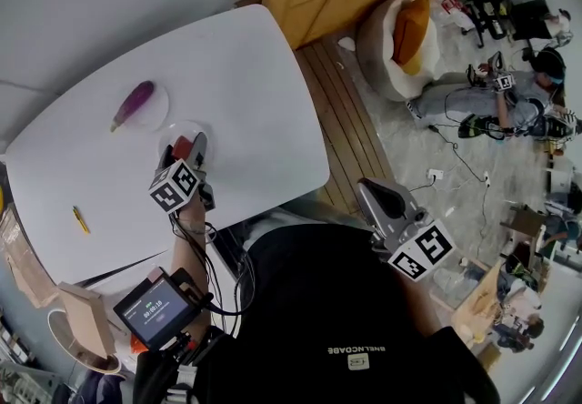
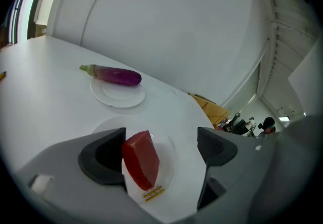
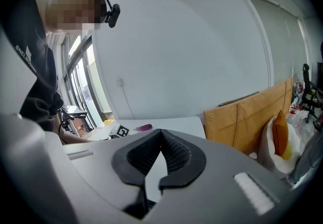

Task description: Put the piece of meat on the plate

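Meat (image 2: 141,160): glossy red wedge on white plate (image 2: 169,170).
My L claw (image 2: 160,146): wide apart round meat, low over table (image 2: 50,97).
My R claw (image 3: 160,140): pinched closed, empty.

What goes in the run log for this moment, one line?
left gripper: open, astride meat | meat: resting on plate | right gripper: shut, empty

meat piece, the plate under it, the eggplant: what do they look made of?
Piece of meat: likely moulded plastic or rubber, a toy replica; uniform red, flat faces, crisp edges, slight sheen.
Plate under it: thin, smooth, glossy white; probably plastic, but ceramic is not ruled out.
Eggplant: looks like a plastic replica too; even purple gloss and a pale green cap.
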Demonstrator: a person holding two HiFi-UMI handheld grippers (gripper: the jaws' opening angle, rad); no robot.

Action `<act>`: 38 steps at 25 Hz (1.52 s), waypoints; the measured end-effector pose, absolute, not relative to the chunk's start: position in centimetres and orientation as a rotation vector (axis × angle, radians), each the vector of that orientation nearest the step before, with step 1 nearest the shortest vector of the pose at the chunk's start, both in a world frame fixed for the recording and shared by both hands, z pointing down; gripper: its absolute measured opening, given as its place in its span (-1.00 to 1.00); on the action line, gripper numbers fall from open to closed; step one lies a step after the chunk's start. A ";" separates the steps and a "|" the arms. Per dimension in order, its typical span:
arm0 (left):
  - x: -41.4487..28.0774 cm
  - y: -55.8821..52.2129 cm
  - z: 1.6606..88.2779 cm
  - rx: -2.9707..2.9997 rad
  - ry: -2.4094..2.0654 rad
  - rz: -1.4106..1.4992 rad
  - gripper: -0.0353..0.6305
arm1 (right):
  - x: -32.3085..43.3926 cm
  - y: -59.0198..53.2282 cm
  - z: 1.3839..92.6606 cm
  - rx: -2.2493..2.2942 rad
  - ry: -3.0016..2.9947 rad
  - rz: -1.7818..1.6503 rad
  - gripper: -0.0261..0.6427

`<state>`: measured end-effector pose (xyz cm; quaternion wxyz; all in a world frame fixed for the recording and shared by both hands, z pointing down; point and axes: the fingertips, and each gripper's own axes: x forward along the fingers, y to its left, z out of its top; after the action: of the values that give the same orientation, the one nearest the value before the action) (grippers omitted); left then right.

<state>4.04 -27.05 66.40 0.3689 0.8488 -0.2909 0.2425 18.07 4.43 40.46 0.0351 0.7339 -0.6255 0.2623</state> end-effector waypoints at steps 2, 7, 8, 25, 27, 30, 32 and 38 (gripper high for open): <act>3.9 -27.2 66.4 2.196 -0.751 0.632 0.46 | 18.1 4.2 40.6 2.254 -1.933 0.807 -0.91; 3.5 -28.0 65.9 2.233 -0.810 0.643 0.46 | 18.5 3.9 40.7 2.247 -1.946 0.809 -0.91; 3.3 -28.3 65.7 2.244 -0.822 0.641 0.45 | 18.6 3.7 40.8 2.246 -1.951 0.807 -0.91; 1.8 -25.8 58.7 2.448 -0.824 0.437 0.08 | 17.0 1.9 43.1 2.133 -2.163 0.781 -0.91; 1.2 -25.4 58.4 2.480 -0.825 0.379 -0.06 | 16.5 1.2 44.3 2.105 -2.204 0.770 -0.91; 0.0 -24.7 56.7 2.516 -0.839 0.314 -0.19 | 15.9 0.1 44.8 2.074 -2.265 0.772 -0.91; -0.7 -24.0 55.1 2.548 -0.841 0.272 -0.34 | 15.6 -0.6 44.7 2.051 -2.308 0.779 -0.91; -3.6 -22.3 49.9 2.592 -0.896 0.159 -0.78 | 13.7 -3.8 44.5 1.942 -2.441 0.785 -0.91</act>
<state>-3.64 -22.26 49.86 0.1960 0.9252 -0.3199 0.0567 13.74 -3.84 44.47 -0.0374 0.6033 -0.7584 0.2438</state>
